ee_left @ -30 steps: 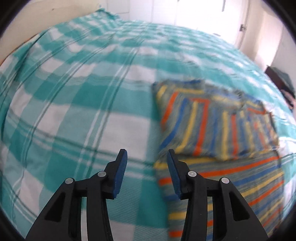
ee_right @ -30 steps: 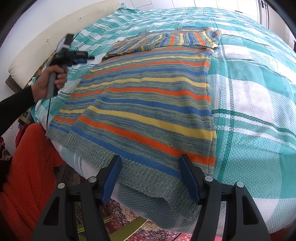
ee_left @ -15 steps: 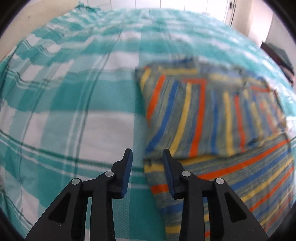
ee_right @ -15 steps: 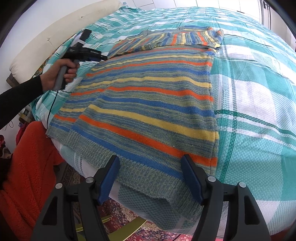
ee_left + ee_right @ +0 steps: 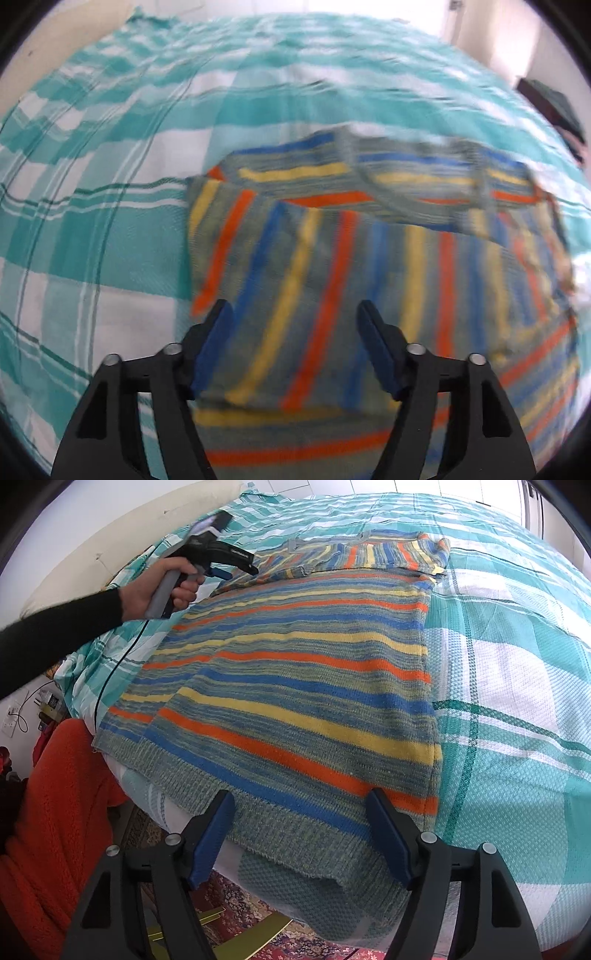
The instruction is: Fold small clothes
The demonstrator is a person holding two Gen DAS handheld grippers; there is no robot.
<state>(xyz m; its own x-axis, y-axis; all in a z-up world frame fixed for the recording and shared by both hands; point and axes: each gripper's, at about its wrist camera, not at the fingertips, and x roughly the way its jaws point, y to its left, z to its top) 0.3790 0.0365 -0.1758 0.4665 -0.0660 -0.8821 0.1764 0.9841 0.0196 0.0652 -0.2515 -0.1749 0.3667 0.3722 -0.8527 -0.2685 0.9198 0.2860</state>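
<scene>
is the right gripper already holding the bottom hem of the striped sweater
No, the right gripper is open, its fingers above the striped sweater's hem.

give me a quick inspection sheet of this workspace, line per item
surface: bed with a teal and white checked bedspread.
job's things: striped knit sweater lies flat, sleeves folded across the top, hem hanging over the bed edge.
clutter: nothing seen on the bed besides the sweater.
grippers: left tool open above the folded sleeve, jaws have just been opening, nothing between them; right tool open over the hem, not gripping it.
cables: black cable hangs from the left tool handle in the hand; another cable at a wall socket.
surroundings: orange fleece, patterned rug, pale headboard.
</scene>
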